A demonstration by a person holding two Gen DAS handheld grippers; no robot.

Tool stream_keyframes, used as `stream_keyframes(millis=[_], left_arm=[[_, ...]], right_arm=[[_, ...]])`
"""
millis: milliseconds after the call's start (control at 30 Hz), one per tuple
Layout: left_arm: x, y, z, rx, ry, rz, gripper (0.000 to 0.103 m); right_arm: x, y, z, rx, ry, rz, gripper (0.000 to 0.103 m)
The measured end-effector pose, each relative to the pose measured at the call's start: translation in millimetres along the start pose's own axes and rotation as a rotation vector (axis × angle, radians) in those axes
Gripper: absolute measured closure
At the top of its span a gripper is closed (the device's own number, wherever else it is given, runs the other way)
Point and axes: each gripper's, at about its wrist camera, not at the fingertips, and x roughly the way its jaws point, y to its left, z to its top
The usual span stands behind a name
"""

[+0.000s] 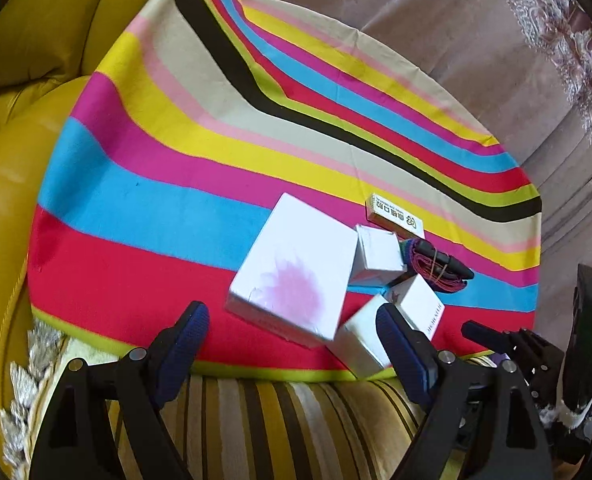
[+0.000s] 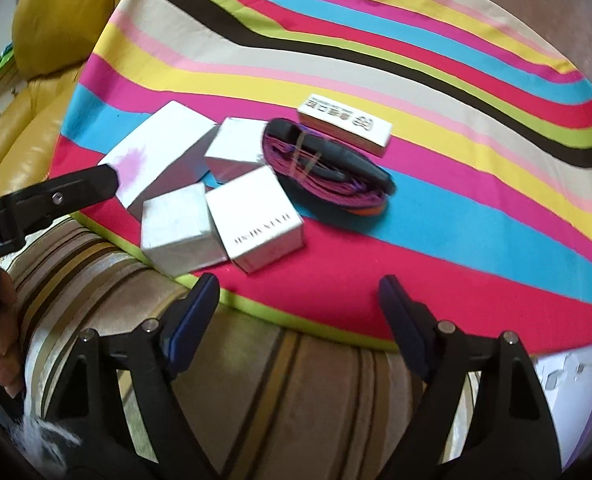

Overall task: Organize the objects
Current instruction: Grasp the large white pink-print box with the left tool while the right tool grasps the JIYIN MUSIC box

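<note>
Boxes (image 2: 176, 236) cluster at striped cloth's (image 2: 455, 248) near edge beside rolled strap (image 2: 327, 168).
Left gripper (image 1: 292, 332) and right gripper (image 2: 299, 312) both hover wide, empty; best square one gripper over one box before closing.

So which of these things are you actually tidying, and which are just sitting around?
For the job:
- large white box with pink bloom
- three small white boxes, e.g.
- flat box with printed label
- bundled purple strap with black buckle

Just there:
- striped cloth
- yellow sofa
- striped cushion
</note>
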Motion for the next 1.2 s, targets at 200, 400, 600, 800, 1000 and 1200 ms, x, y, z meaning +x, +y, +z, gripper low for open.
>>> stream_keyframes(millis=[200,400,600,800,1000,1200], left_arm=[[20,-7,12,0.054,0.046,0.036,0.017],[40,-12,21,0.103,0.088,0.087,0.017],[49,-13,23,0.116,0.083,0.106,0.031],[46,-10,20,0.104,0.06,0.113,0.032],[34,-3,16,0.054,0.013,0.145,0.032],[9,9,12,-0.024,-0.053,0.17,0.032]], right_arm=[[12,4,10,-0.035,0.007,0.006,0.022],[17,8,18,-0.065,-0.002,0.014,0.022],[29,8,27,-0.07,0.013,0.038,0.035],[37,7,27,-0.056,0.035,0.063,0.051],[31,5,25,-0.032,0.015,0.053,0.053],[18,-3,15,0.006,0.0,0.059,0.053]])
